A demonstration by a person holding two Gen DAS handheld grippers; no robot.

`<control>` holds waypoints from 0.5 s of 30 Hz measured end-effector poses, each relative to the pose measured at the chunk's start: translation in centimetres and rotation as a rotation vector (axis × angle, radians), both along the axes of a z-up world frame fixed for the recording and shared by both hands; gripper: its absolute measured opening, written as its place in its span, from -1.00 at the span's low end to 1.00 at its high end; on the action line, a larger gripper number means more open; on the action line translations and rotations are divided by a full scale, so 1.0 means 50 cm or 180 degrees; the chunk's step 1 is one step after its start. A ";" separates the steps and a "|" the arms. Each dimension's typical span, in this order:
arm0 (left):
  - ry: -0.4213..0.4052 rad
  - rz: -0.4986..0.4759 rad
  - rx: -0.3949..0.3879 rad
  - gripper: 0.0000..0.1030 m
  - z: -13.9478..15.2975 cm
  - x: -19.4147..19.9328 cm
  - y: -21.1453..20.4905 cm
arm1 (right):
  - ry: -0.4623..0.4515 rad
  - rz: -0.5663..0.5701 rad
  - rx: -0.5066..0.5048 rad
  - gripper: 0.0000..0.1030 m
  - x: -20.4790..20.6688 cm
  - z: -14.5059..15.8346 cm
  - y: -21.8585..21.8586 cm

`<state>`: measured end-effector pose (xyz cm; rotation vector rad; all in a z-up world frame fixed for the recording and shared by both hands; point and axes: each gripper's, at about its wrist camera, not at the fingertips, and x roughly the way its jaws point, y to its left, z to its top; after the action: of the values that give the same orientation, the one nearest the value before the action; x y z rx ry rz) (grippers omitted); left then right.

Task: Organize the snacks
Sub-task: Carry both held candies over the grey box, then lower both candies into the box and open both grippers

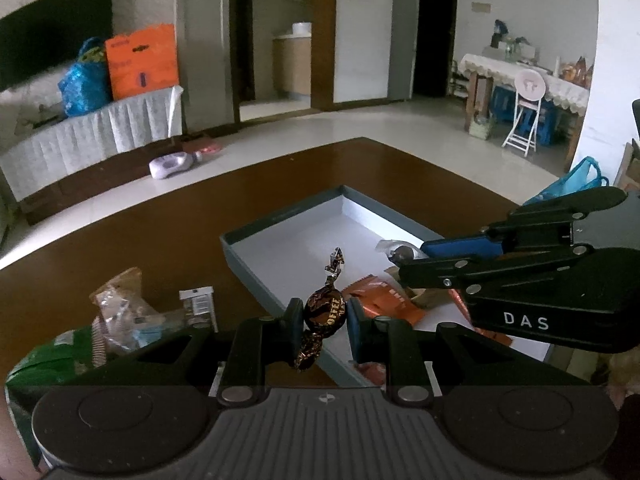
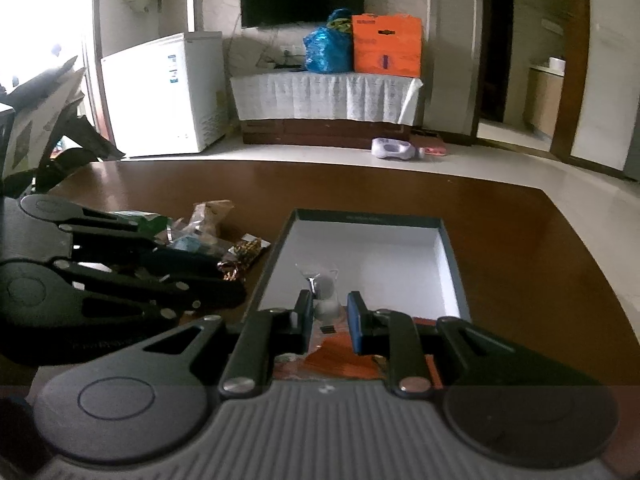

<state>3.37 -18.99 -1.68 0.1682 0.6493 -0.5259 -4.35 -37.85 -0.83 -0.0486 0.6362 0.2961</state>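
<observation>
My left gripper (image 1: 324, 316) is shut on a brown coffee candy (image 1: 325, 312) in a twisted wrapper, held over the near left wall of the grey box (image 1: 280, 216). The box has a white inside, where orange packets (image 1: 384, 300) lie at the near end. My right gripper (image 1: 412, 258) reaches in from the right over the box and is shut on a clear-wrapped candy (image 1: 394, 250). In the right wrist view that candy (image 2: 325, 300) sits between the pads of my right gripper (image 2: 330, 312), above the box (image 2: 360, 218) and the orange packets (image 2: 336, 356). The left gripper (image 2: 230, 274) holds the brown candy (image 2: 242, 256) left of the box.
A pile of loose snack packets (image 1: 120, 304) and a green bag (image 1: 44, 360) lie on the brown table (image 1: 200, 208) left of the box; the pile (image 2: 200, 224) also shows behind the left gripper. A blue bag (image 1: 576, 184) stands beyond the table's right edge.
</observation>
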 end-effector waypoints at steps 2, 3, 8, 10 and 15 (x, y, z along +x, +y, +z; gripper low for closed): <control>0.0012 -0.0008 0.0001 -0.53 -0.006 0.003 -0.008 | 0.0010 -0.0041 -0.0036 -0.64 0.001 -0.002 -0.002; 0.0019 -0.0009 -0.0001 -0.53 -0.009 0.005 -0.010 | 0.0018 -0.0061 -0.0036 -0.64 0.002 -0.003 -0.006; 0.0072 -0.0029 -0.0048 -0.53 -0.021 0.014 -0.020 | 0.0052 -0.0146 -0.0060 -0.64 0.009 -0.009 -0.015; 0.0082 -0.0040 -0.0076 -0.53 -0.026 0.018 -0.024 | 0.0072 -0.0181 -0.0061 -0.64 0.011 -0.013 -0.020; 0.0079 -0.0045 -0.0113 -0.53 -0.032 0.023 -0.034 | 0.0133 -0.0272 -0.0086 -0.63 0.021 -0.023 -0.024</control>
<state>4.52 -20.67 -3.29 0.1333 0.6629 -0.5534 -3.31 -39.04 -1.97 -0.0412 0.6818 0.2065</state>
